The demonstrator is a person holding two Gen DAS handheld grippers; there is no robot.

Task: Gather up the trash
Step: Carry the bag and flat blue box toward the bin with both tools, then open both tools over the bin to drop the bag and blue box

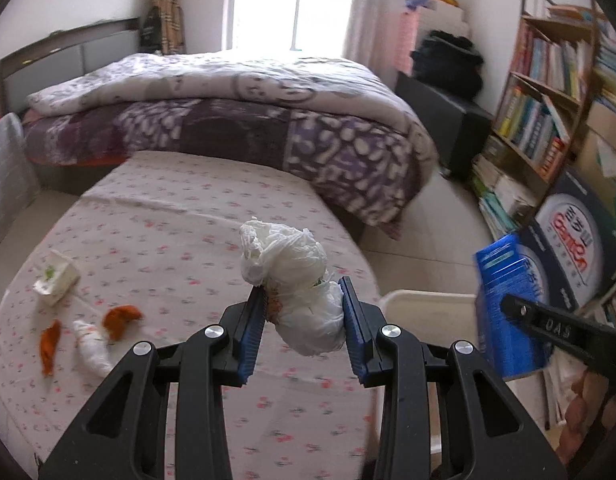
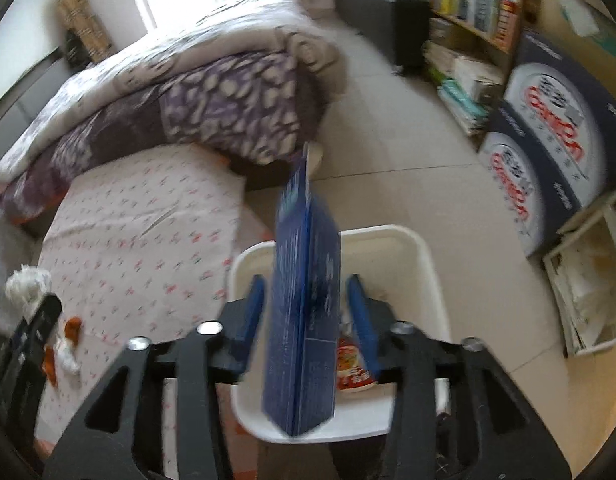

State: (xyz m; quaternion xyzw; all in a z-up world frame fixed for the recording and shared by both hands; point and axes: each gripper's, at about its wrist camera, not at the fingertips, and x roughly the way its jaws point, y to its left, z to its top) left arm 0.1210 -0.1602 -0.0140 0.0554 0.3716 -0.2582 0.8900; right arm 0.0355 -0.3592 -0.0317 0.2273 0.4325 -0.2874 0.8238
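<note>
Peels (image 1: pixel 122 320) and a carton (image 1: pixel 56 278) litter the flowered table (image 1: pixel 188 216) at left; the left gripper (image 1: pixel 304 318) pinches a wad (image 1: pixel 296 280) above it. Over the bin (image 2: pixel 407 248), the right gripper (image 2: pixel 309 316) stands spread around a blue box (image 2: pixel 304 300). Bookshelf (image 1: pixel 547 100) at right.

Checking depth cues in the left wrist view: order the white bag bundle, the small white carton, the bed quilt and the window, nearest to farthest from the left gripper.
1. white bag bundle: between the left gripper pads, clamped.
2. small white carton: on the floral sheet, off to the left.
3. bed quilt: beyond the sheet, across the middle.
4. window: back wall, behind the bed.
</note>
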